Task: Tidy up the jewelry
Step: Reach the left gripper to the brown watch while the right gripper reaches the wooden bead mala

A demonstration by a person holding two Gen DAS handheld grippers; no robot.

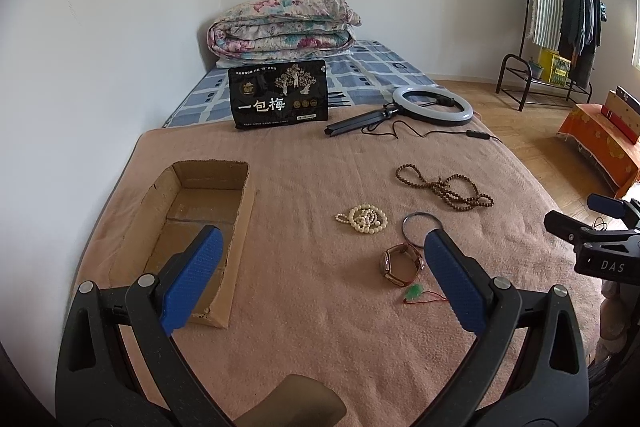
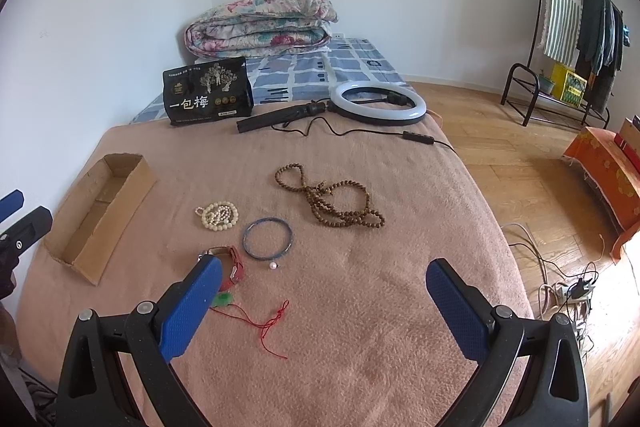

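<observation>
Left gripper (image 1: 322, 241) and right gripper (image 2: 323, 273) both spread wide, nothing held. Jewelry on pink blanket (image 2: 360, 307) — cream bead strand (image 2: 218, 215), blue bangle (image 2: 267, 239), watch (image 2: 230, 261), brown bead strand (image 2: 332, 201) — cardboard box (image 1: 200, 227) well left. Ring light (image 2: 378, 103) and black pouch (image 2: 207, 97) beyond.

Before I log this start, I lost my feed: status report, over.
Left gripper open, right gripper open, both unloaded. Jewelry loose on blanket: pearl strand, wooden beads, bangle. Cardboard box empty. Nothing blocking.

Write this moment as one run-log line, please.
left gripper: open, empty | right gripper: open, empty | cardboard box: empty | jewelry: all on blanket
</observation>
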